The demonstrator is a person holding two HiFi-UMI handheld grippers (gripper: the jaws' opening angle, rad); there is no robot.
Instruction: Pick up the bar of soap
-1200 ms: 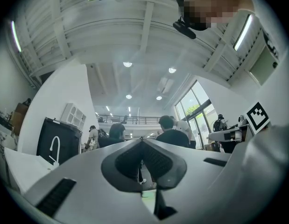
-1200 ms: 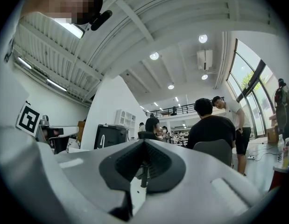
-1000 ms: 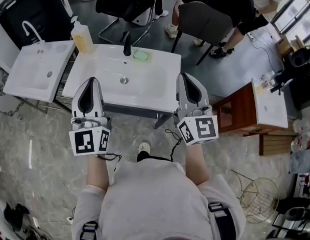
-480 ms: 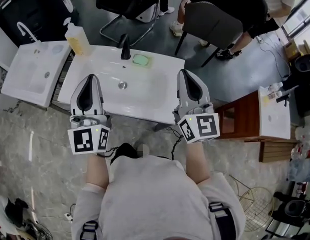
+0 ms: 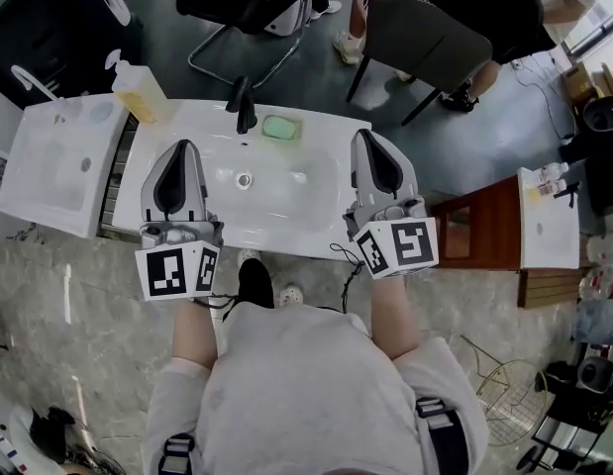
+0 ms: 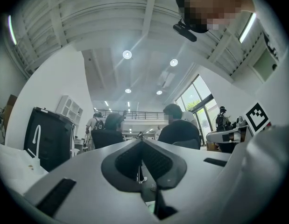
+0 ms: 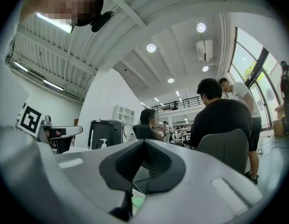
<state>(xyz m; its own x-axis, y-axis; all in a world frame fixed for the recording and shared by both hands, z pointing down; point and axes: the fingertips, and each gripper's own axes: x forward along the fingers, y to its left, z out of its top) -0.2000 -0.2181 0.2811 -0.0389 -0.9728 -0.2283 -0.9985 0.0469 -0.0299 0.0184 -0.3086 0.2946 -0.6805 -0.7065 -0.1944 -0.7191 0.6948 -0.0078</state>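
Observation:
A pale green bar of soap [image 5: 281, 127] lies on the back ledge of the white sink [image 5: 316, 211], just right of the black faucet [image 5: 246, 103]. My left gripper [image 5: 178, 148] hovers over the sink's left part, shut and empty, with its tip left of the drain [image 5: 245, 179]. Over the sink's right edge my right gripper [image 5: 362, 139] is also shut and empty. The soap sits between the two tips, a little farther back, touched by neither. In the left gripper view and the right gripper view the jaws meet at the tip and point out into the room.
A yellow pump bottle [image 5: 138, 92] stands at the sink's back left corner. A second white sink [image 5: 53, 161] sits to the left. Black chairs [image 5: 425, 38] and seated people are behind the sink. A wooden stand [image 5: 474, 231] and a white slab [image 5: 547, 216] are at the right.
The person has stepped closer to the sink, so both grippers now reach over its basin. The soap lies nearer to the tips. Both grippers stay shut.

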